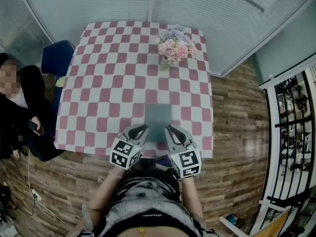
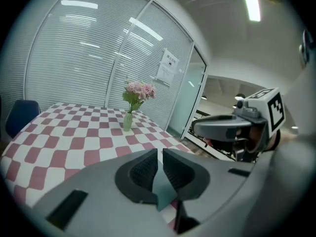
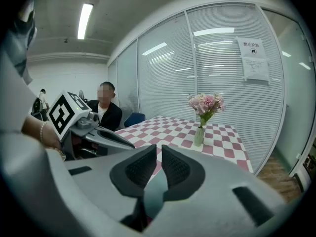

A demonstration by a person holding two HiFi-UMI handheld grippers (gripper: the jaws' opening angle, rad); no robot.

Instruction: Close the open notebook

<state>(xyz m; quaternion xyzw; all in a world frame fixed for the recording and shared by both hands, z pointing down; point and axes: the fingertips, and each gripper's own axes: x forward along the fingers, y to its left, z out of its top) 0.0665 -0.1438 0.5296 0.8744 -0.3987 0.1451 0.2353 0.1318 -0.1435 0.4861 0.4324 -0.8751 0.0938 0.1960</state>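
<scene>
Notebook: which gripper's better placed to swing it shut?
Left, narrowly. Both the left gripper and right gripper flank the notebook at its near edge, its teal sheet between each one's jaws; the left's look tighter on it.

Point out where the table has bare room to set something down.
Bare: left half of the table beside the blue chair, and the middle band between the vase of flowers and the notebook. Crowded: the near edge's centre, where the left hand-held gripper and right hand-held gripper grip the notebook.

Wood-plank floor (image 1: 236, 132); blind-covered glass walls (image 1: 89, 4); checked table (image 1: 98, 98); blue chair (image 1: 56, 57); ceiling strip light (image 3: 85, 19) lit
</scene>
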